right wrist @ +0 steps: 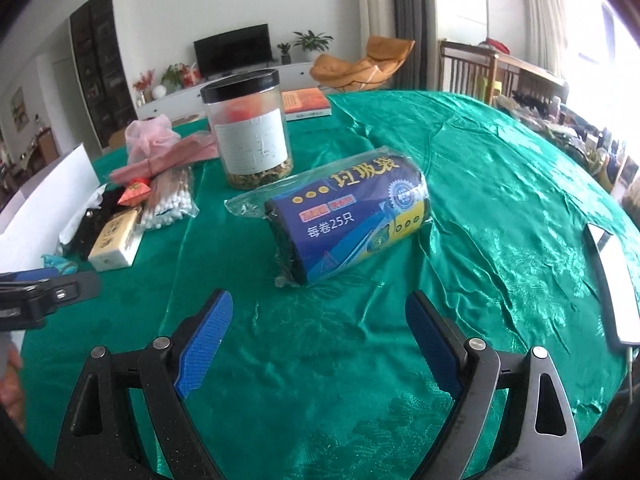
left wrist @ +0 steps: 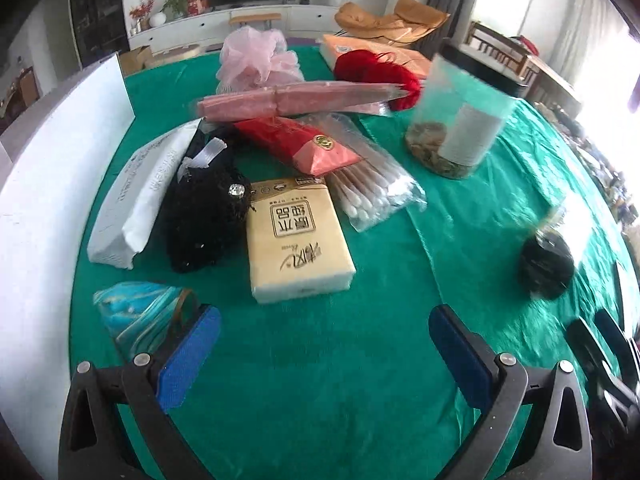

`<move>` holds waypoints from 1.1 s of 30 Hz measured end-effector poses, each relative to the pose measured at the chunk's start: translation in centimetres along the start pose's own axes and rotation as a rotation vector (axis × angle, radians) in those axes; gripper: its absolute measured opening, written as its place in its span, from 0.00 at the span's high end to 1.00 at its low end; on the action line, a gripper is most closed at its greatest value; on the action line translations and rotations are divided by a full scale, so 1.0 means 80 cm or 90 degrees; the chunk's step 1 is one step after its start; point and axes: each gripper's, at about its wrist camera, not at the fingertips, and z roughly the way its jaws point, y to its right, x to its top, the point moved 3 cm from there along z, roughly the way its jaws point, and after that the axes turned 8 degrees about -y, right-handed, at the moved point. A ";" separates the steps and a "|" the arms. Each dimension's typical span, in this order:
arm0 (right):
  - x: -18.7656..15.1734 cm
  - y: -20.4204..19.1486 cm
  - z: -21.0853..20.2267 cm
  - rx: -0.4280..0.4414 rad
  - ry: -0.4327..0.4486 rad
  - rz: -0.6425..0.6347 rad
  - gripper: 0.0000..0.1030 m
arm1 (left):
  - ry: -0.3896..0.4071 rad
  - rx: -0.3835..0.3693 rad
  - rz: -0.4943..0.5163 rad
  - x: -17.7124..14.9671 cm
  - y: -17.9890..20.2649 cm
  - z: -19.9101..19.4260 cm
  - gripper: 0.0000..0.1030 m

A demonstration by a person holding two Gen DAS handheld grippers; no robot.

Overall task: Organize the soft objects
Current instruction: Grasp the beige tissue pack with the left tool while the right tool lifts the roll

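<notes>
The right gripper [right wrist: 318,342] hung over the green-clothed table [right wrist: 500,208], its blue pads spread wide with nothing between them. Dead ahead of it lay the roll of garbage bags [right wrist: 348,216], wrapped in clear film, blue label up. That roll was the landmark to watch. Its long axis ran on a slant, the dark near end toward the gripper's left pad and the far end angling away to the right, so the pads were not square to it. My read was that a twist of the wrist would be needed before those pads could close across the roll's girth.

Behind the roll, on its far left side, stood the black-lidded clear jar [right wrist: 250,136], upright and apart from it. Further left of the roll sat the heap of soft goods.

The left gripper [left wrist: 324,344] was also gaping and empty, hovering near that heap. Straight ahead of it lay the tan tissue pack [left wrist: 298,236], its long side pointing roughly away from the gripper. The black mesh puff [left wrist: 204,216] was pressed against the pack's left edge and the bag of cotton swabs [left wrist: 376,188] lay just beside its far right corner.

From the left wrist view the roll showed only as a dark blur off to the right, well apart from the tissue pack. So the right gripper was plainly the nearer one for the roll, and the left for the heap.
</notes>
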 end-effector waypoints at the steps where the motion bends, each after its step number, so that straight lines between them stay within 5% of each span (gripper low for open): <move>1: -0.002 0.002 -0.004 0.001 0.006 0.012 0.13 | -0.008 0.003 -0.017 0.008 -0.001 0.012 0.04; 3: -0.003 0.014 -0.009 0.004 0.018 0.036 0.13 | 0.012 0.040 -0.021 0.017 0.000 0.020 0.12; 5: -0.001 0.022 -0.012 0.008 0.025 0.058 0.13 | 0.027 0.073 -0.013 0.020 0.000 0.019 0.48; 13: 0.002 0.052 -0.012 0.034 0.033 0.143 0.13 | 0.015 -0.037 0.022 -0.063 -0.021 -0.024 0.47; 16: 0.009 0.038 -0.009 0.041 0.023 0.106 0.13 | 0.023 -0.016 0.063 -0.097 -0.018 -0.037 0.45; 19: 0.022 -0.002 0.003 0.030 0.004 -0.008 0.13 | 0.026 -0.002 0.084 -0.103 -0.016 -0.036 0.27; 22: 0.036 -0.012 0.029 0.003 -0.025 -0.056 0.13 | 0.024 0.004 0.092 -0.101 -0.014 -0.034 0.24; 26: 0.029 0.048 0.049 -0.005 -0.094 0.022 0.13 | 0.024 0.008 0.090 -0.097 -0.019 -0.030 0.24; 30: 0.014 0.114 0.016 -0.018 -0.107 0.132 0.13 | 0.022 0.014 0.087 -0.092 -0.016 -0.028 0.24; 33: 0.034 0.117 -0.012 -0.017 -0.086 0.126 0.13 | 0.022 0.028 0.101 -0.090 -0.006 -0.024 0.24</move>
